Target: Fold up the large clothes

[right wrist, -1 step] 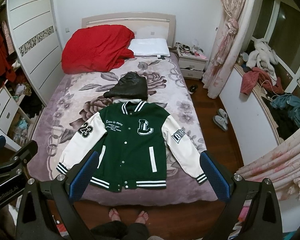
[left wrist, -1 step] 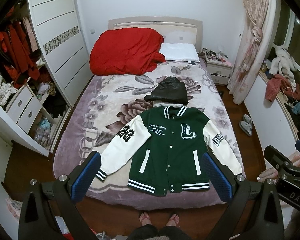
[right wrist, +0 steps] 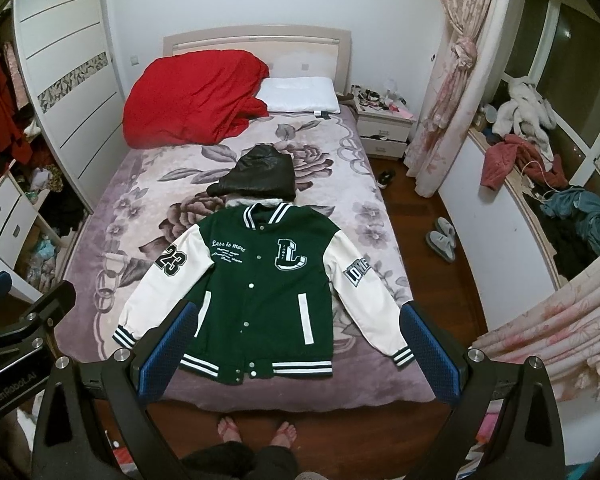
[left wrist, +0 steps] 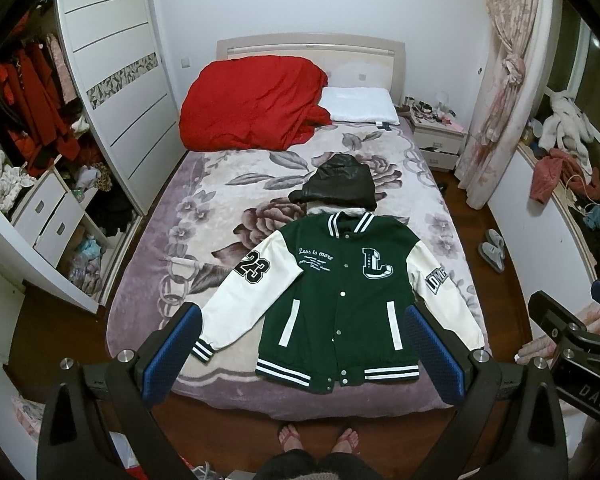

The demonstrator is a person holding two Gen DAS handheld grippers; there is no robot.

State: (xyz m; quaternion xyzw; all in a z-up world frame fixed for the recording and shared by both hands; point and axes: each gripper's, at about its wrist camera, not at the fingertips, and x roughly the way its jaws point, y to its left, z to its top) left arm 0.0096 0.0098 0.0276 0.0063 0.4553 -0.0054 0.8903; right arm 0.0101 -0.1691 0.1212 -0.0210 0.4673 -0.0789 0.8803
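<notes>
A green varsity jacket point(left wrist: 340, 300) with white sleeves lies flat, front up and snapped shut, at the foot of the bed; it also shows in the right wrist view point(right wrist: 260, 292). Both sleeves are spread out to the sides. A black folded garment point(left wrist: 338, 184) lies just above its collar, also seen in the right wrist view point(right wrist: 256, 176). My left gripper point(left wrist: 300, 354) is open and empty, held high above the jacket's hem. My right gripper point(right wrist: 296, 354) is open and empty, also high above the hem. The right gripper's body shows in the left wrist view point(left wrist: 572, 344).
The bed's floral blanket point(left wrist: 204, 232) has a red quilt point(left wrist: 252, 104) and a white pillow point(left wrist: 360, 106) at its head. A wardrobe point(left wrist: 112, 92) stands left, a nightstand point(left wrist: 438, 140) and slippers point(left wrist: 494, 250) right. The person's feet point(left wrist: 320, 438) stand at the bed's foot.
</notes>
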